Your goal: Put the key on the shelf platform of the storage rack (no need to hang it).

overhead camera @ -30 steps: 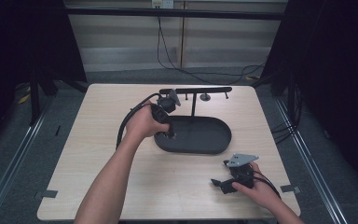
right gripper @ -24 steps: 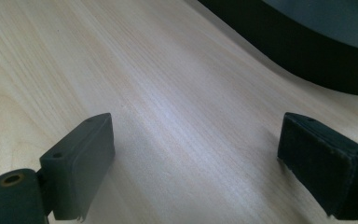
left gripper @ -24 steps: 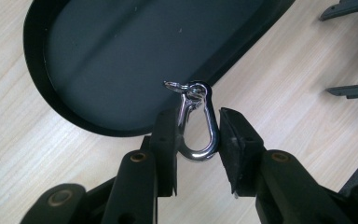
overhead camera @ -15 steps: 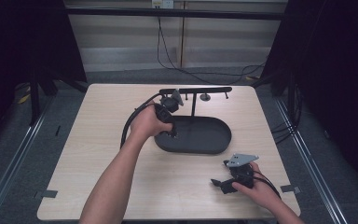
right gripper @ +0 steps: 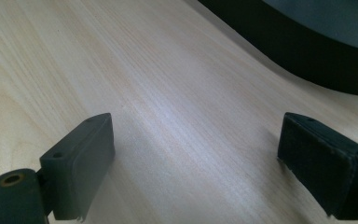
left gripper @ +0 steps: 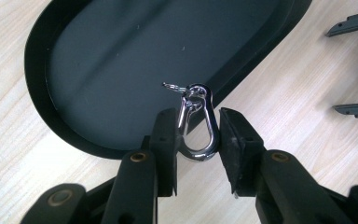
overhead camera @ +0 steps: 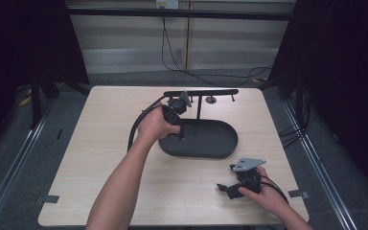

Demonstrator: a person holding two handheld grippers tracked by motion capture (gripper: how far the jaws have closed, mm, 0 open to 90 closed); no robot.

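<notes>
The pale wooden bench (overhead camera: 100,158) carries a black oval tray (overhead camera: 206,140) near the middle, toward the far edge, with a black T-shaped stand (overhead camera: 200,94) rising behind it. The left gripper (left gripper: 198,135) hovers at the tray's left rim, its fingers (left gripper: 165,140) clenched on a silver snap hook (left gripper: 196,122). Near the bench's front right corner, the right gripper (right gripper: 196,163) rests low, fingers (right gripper: 81,163) spread wide apart, grasping nothing.
</notes>
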